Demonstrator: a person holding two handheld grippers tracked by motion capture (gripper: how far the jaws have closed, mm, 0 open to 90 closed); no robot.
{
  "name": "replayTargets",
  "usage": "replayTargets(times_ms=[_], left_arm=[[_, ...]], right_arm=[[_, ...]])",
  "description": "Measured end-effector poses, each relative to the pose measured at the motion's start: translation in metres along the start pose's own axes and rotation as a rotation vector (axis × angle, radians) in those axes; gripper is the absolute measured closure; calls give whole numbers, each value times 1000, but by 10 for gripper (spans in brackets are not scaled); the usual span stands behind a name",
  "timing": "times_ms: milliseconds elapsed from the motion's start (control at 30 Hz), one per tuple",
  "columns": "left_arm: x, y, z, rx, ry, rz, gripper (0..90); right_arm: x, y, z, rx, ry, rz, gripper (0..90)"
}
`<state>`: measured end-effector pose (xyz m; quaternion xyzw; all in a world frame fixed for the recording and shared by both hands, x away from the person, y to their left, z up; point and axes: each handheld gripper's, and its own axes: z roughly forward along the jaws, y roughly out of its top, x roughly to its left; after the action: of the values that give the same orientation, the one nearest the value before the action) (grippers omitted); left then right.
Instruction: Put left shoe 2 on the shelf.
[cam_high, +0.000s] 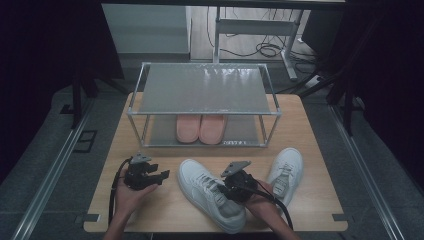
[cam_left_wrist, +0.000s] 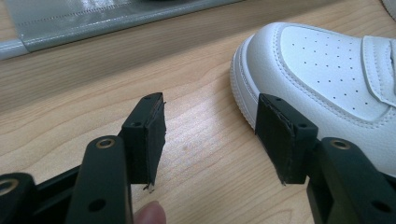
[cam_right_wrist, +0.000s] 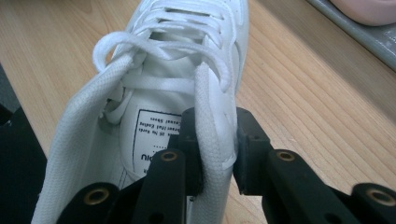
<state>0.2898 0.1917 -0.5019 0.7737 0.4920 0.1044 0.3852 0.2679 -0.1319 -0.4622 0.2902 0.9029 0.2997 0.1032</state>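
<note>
A white sneaker (cam_high: 202, 185) lies at the front middle of the wooden table (cam_high: 165, 152), toe pointing to the far left. My right gripper (cam_high: 231, 192) is shut on the sneaker's collar wall. In the right gripper view one jaw sits inside the sneaker (cam_right_wrist: 154, 98) and the other outside, and my right gripper (cam_right_wrist: 217, 140) pinches the fabric wall between them. My left gripper (cam_high: 162, 176) stands open just left of the toe, low over the table. In the left gripper view the toe (cam_left_wrist: 317, 60) lies beside the far jaw, and my left gripper (cam_left_wrist: 212, 121) holds nothing.
A second white sneaker (cam_high: 286, 170) lies to the right, toe pointing away. A metal shoe rack (cam_high: 205, 90) stands at the table's back, with a pair of pink slippers (cam_high: 201, 128) on its lower shelf. Bare wood lies between the rack and the sneakers.
</note>
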Motion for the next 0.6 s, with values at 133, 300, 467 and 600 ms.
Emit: replayTargets(times_ms=[133,300,467,600], left_arm=[[1,0,1,1,0,-3,431],[1,-1,1,3,-1,-3,431],[2,-1,0,-1,2,-2,431],[3,-1,-1,-4,4,-5,431]], right_arm=[[5,0,0,-7,-43,-18,786],[3,2,-2,-30,-17,10,789],[4,4,-5,-64,-3,26,793],[5,7,-6,-71,3,20,794]])
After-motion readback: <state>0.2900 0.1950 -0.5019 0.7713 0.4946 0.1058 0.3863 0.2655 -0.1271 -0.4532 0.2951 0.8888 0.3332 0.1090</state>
